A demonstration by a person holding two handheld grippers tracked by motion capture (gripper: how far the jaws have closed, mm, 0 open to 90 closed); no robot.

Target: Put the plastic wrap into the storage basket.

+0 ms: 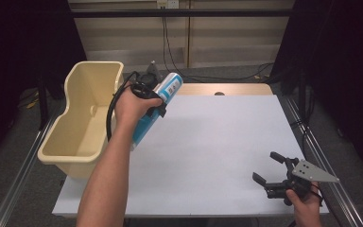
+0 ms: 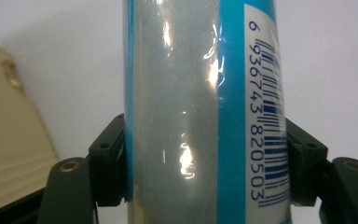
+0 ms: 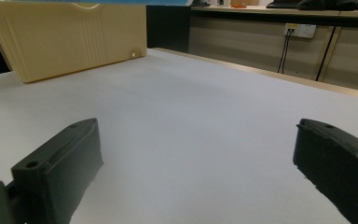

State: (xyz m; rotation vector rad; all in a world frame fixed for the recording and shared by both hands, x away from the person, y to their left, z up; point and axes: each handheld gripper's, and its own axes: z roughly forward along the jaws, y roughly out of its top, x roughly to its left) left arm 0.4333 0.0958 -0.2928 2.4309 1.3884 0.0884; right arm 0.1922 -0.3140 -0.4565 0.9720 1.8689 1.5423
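The left gripper (image 2: 205, 163) clamps a glossy blue-white tube (image 1: 157, 106) mid-body, upper left of frame. Its film looks slippery. The right gripper (image 1: 270, 166) rests wide open.

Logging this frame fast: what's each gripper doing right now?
Left gripper: closed on the blue and white tube, held up beside the cream bin.
Right gripper: open, holding nothing, low over the white table.
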